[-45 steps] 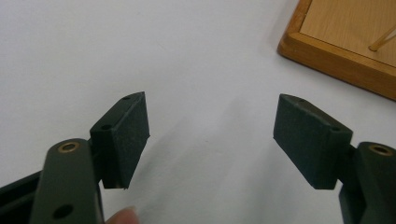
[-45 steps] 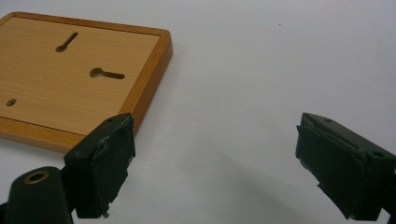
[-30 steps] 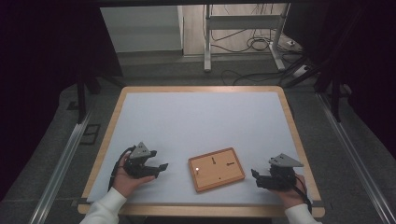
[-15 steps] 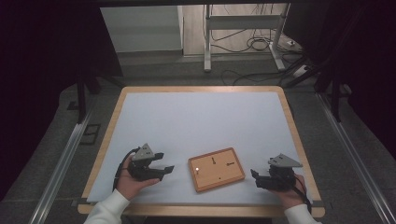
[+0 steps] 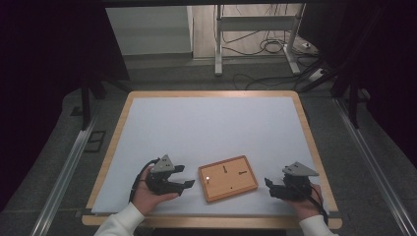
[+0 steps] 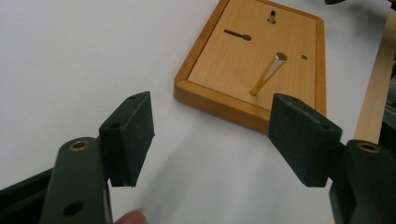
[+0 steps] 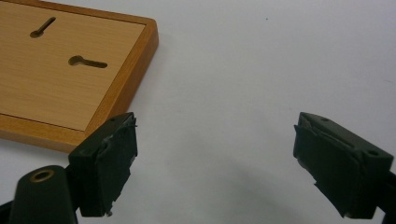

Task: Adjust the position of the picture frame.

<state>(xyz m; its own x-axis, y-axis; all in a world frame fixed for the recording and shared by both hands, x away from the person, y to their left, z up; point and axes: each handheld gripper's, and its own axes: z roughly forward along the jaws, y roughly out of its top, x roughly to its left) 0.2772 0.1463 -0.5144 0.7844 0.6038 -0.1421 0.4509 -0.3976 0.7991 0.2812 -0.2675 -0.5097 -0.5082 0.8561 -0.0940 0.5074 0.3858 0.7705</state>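
— How do the left tongs (image 5: 183, 177) stand?

— Released, jaws wide after easing in a touch, nothing between them, hovering over the white surface (image 5: 211, 128).

— And the right tongs (image 5: 270, 185)?

— Spread wide as well, grasping nothing.

— Where is the wooden board (image 5: 228, 178)?

— Flat on the surface between the two tongs, near its front edge, just ahead of the left jaws and beside the right ones. A thin peg (image 6: 267, 74) stands tilted from its face, next to two keyhole slots.

— Anything in the way?

— Nothing lies between either tongs and the board.
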